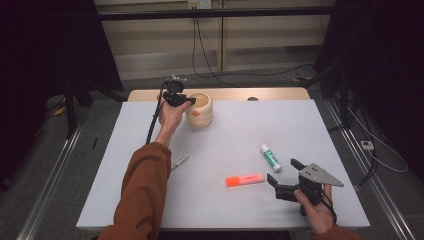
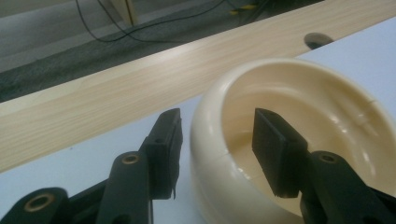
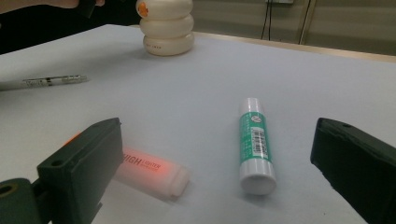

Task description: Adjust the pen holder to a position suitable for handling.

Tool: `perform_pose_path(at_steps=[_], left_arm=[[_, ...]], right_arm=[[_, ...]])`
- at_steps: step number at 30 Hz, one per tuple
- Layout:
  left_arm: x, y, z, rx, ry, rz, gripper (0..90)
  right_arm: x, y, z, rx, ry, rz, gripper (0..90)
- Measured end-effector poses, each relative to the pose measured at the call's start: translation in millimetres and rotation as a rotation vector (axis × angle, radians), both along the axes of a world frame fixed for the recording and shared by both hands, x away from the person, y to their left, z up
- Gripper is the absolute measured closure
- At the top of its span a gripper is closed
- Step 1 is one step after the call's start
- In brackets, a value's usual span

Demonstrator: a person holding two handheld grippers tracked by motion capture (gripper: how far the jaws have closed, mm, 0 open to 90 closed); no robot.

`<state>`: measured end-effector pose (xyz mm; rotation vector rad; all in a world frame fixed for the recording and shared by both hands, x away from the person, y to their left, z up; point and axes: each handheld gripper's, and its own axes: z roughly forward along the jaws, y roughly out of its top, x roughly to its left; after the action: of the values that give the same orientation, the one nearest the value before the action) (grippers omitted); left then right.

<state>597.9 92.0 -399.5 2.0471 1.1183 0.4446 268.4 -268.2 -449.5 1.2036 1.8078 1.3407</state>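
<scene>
Cream ribbed cup stands upright at the far left of the grey table, near the wooden strip along the far edge. An orange mark sits on its outer wall. Left gripper straddles the cup's rim: one jaw stands inside the hollow, the other outside against the wall. A small gap shows at each pad, so the jaws are partly spread and not yet pressing. Orange highlighter and green-labelled glue stick lie flat near the right front, just ahead of the right gripper, whose jaws are spread wide with nothing between them. A thin pen lies beside the person's orange sleeve.
</scene>
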Motion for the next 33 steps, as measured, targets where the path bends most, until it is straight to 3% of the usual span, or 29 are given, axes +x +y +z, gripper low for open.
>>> perform_pose_path(at_steps=[3, 6, 14, 28, 33], left_arm=[[3.0, 0.1, -1.8, 0.009, 0.001, -0.012, 58.8], [5.4, 1.0, -2.3, -0.014, 0.015, -0.011, 66.5], [6.1, 7.5, -0.9, -0.045, 0.046, -0.016, 73.7], [-1.7, 7.4, 7.8, -0.059, 0.067, -0.003, 72.5], [-8.0, 14.1, 12.9, -0.106, 0.066, 0.024, 72.6]], right_arm=[[-0.1, 0.0, 0.0, -0.004, 0.001, 0.003, 2.4], [0.2, 0.1, -0.1, 0.001, 0.002, 0.001, 2.4], [0.5, 0.2, -0.4, -0.001, 0.003, 0.001, 2.4], [0.6, 0.1, -0.4, -0.005, 0.004, 0.002, 2.4], [0.6, 0.3, -0.5, -0.006, 0.004, 0.003, 2.4]])
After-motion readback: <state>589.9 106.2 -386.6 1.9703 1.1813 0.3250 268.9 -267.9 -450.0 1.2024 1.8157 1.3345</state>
